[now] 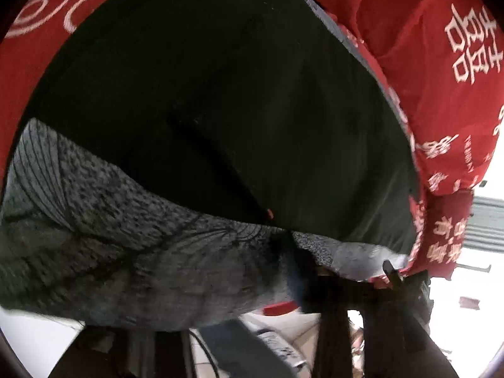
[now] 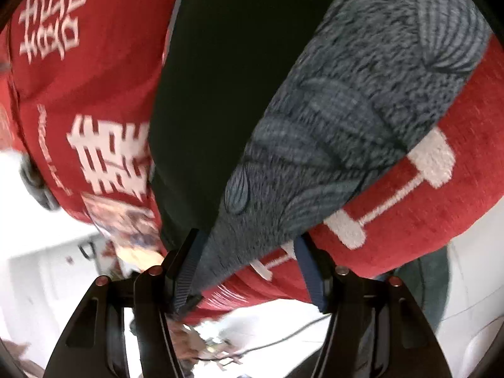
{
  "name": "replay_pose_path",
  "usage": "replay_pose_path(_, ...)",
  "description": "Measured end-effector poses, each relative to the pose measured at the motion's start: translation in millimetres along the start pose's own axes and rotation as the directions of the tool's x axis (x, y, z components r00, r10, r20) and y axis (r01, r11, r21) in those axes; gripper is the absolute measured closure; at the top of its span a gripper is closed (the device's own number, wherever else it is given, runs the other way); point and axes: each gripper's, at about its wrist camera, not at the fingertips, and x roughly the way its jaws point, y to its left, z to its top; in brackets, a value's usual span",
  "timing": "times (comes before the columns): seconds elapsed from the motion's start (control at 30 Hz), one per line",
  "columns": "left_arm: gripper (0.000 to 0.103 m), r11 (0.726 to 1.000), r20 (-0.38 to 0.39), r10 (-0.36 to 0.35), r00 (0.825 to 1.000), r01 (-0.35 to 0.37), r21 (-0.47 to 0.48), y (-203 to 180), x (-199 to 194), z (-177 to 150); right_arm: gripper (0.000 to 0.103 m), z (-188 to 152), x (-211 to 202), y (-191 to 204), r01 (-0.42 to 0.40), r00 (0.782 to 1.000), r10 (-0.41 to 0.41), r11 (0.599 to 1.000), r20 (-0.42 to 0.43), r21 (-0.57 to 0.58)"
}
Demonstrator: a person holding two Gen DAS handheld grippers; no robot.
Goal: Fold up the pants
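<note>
The pants show as a dark, near-black cloth with a grey leaf-patterned part along its near edge. They lie on a red bedspread with white characters. In the right wrist view the dark cloth and the grey patterned part run up from my right gripper. Its blue-padded fingers stand apart with the grey cloth's tip between them. My left gripper is dark and blurred at the cloth's edge; its jaws are hard to make out.
The red bedspread with white characters lies under and around the pants. Beyond the bed edge there is a bright white floor with a dark cable and a blurred white cabinet.
</note>
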Motion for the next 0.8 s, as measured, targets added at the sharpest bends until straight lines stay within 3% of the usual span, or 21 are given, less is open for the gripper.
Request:
replay_pose_path(0.03, 0.080, 1.000, 0.003, -0.003, 1.000, 0.003, 0.007, -1.8, 0.6, 1.2, 0.098, 1.0, -2.1, -0.1, 0.017, 1.000, -0.017, 1.000, 0.017, 0.015)
replay_pose_path(0.1, 0.083, 0.999, 0.002, 0.005, 1.000, -0.005, 0.036, -6.2, -1.8, 3.3, 0.097, 3.7, -6.2, 11.0, 0.043, 0.999, -0.043, 0.999, 0.029, 0.000)
replay_pose_path(0.2, 0.083, 0.997, 0.018, -0.004, 1.000, 0.003, 0.081, -23.5, -20.3, 8.0, 0.097, 10.4, -15.8, 54.7, 0.082, 0.996, -0.079, 0.987, 0.031, -0.140)
replay_pose_path(0.33, 0.083, 0.992, 0.104, -0.051, 0.993, 0.039, 0.116, -59.1, -58.0, 27.3, 0.097, 42.2, -24.3, 126.5, 0.083, 0.996, -0.091, 0.942, -0.012, -0.326)
replay_pose_path(0.47, 0.083, 0.980, 0.211, -0.050, 0.976, 0.008, 0.196, -108.5, -68.3, 76.6, 0.097, 93.9, -8.4, 191.3, 0.077, 0.992, -0.115, 0.887, -0.056, -0.455)
replay_pose_path(0.6, 0.081, 0.969, 0.322, 0.074, 0.944, -0.145, 0.202, -137.6, -47.5, 142.5, 0.097, 156.1, 45.3, 237.2, 0.108, 0.976, -0.190, 0.846, -0.105, -0.523)
replay_pose_path(0.63, 0.072, 0.966, 0.339, 0.117, 0.933, -0.187, 0.180, -138.9, -38.3, 157.6, 0.097, 174.9, 65.1, 242.8, 0.114, 0.969, -0.213, 0.835, -0.124, -0.539)
replay_pose_path(0.67, 0.069, 0.964, 0.349, 0.150, 0.925, -0.215, 0.156, -137.2, -28.4, 171.6, 0.097, 186.3, 75.4, 241.9, 0.123, 0.964, -0.231, 0.828, -0.131, -0.547)
replay_pose_path(0.73, 0.069, 0.967, 0.348, 0.188, 0.918, -0.236, 0.100, -123.8, -9.2, 196.4, 0.094, 212.0, 105.2, 238.4, 0.143, 0.953, -0.263, 0.826, -0.150, -0.545)
replay_pose_path(0.8, 0.069, 0.966, 0.300, 0.228, 0.926, -0.254, 0.047, -112.0, 12.9, 214.8, 0.091, 232.7, 131.6, 228.9, 0.180, 0.936, -0.310, 0.827, -0.165, -0.533)
